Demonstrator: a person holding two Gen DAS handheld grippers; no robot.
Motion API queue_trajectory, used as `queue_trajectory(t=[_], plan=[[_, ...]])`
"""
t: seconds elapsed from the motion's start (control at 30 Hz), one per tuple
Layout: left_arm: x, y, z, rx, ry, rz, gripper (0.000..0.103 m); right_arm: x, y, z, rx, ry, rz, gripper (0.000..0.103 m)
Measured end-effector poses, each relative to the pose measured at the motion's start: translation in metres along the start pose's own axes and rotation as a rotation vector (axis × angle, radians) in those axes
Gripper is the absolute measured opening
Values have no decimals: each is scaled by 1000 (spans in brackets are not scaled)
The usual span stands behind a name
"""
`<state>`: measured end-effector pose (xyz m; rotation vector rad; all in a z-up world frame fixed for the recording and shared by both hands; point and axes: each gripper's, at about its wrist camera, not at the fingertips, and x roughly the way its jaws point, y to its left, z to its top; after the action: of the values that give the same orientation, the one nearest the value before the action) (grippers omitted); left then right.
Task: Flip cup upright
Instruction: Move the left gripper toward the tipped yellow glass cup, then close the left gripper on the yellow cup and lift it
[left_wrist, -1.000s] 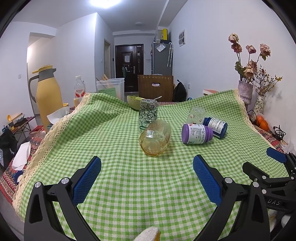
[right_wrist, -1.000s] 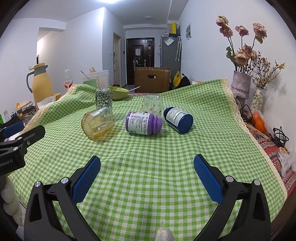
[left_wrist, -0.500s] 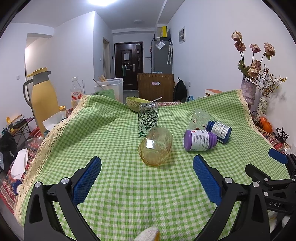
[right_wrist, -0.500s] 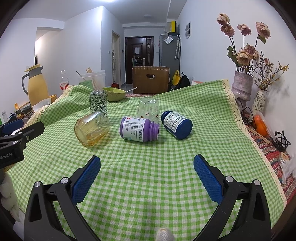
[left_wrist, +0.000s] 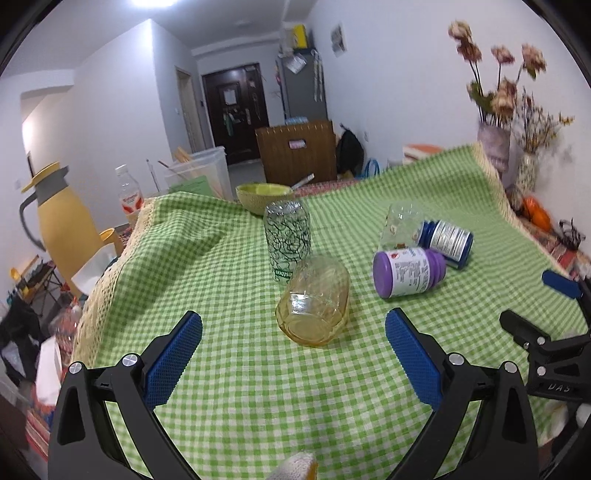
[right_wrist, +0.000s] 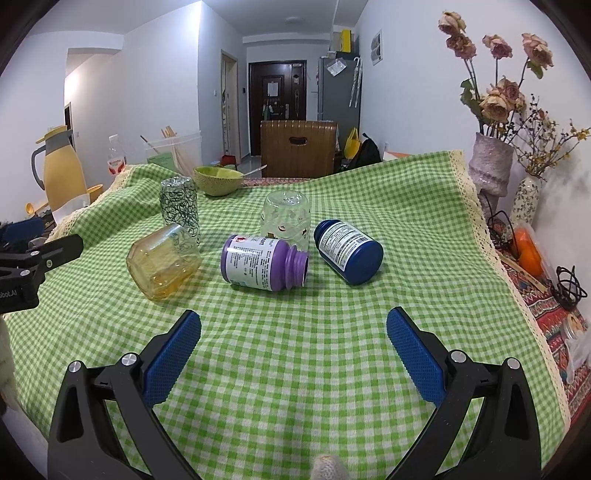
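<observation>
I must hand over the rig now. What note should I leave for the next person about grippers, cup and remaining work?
Left gripper: open, holds nothing, aimed at the amber cup.
Right gripper: open, holds nothing, short of the purple bottle.
The cup lies on its side on the green cloth, in front of the patterned glass.
Done: nothing gripped yet.
Left: close on the cup, stand it upright, release.

A green-and-white checked tablecloth (right_wrist: 332, 369) is seen. An amber-yellow cup (left_wrist: 314, 302), a purple bottle (right_wrist: 264, 266), a dark blue bottle (right_wrist: 349, 251) and a black-scribbled clear glass (left_wrist: 288, 240) are shown. Blue pads (left_wrist: 173, 356) are fitted on black grippers.
</observation>
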<state>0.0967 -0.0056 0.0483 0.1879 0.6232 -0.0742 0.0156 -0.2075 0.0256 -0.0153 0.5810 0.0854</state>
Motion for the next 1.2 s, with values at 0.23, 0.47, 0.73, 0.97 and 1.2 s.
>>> queue_trajectory(t=[0.23, 0.47, 0.73, 0.97, 1.2], plan=[[45, -6, 18, 95, 218, -26, 96, 19, -8, 11, -2, 55, 26, 97], [93, -11, 26, 129, 378, -33, 96, 45, -12, 17, -27, 121, 58, 97], [142, -17, 34, 167, 512, -28, 89, 76, -18, 24, -52, 183, 75, 97], [177, -18, 36, 132, 674, -70, 81, 95, -25, 21, -32, 229, 91, 97], [187, -11, 45, 103, 731, -85, 81, 101, -27, 18, -25, 233, 106, 97]])
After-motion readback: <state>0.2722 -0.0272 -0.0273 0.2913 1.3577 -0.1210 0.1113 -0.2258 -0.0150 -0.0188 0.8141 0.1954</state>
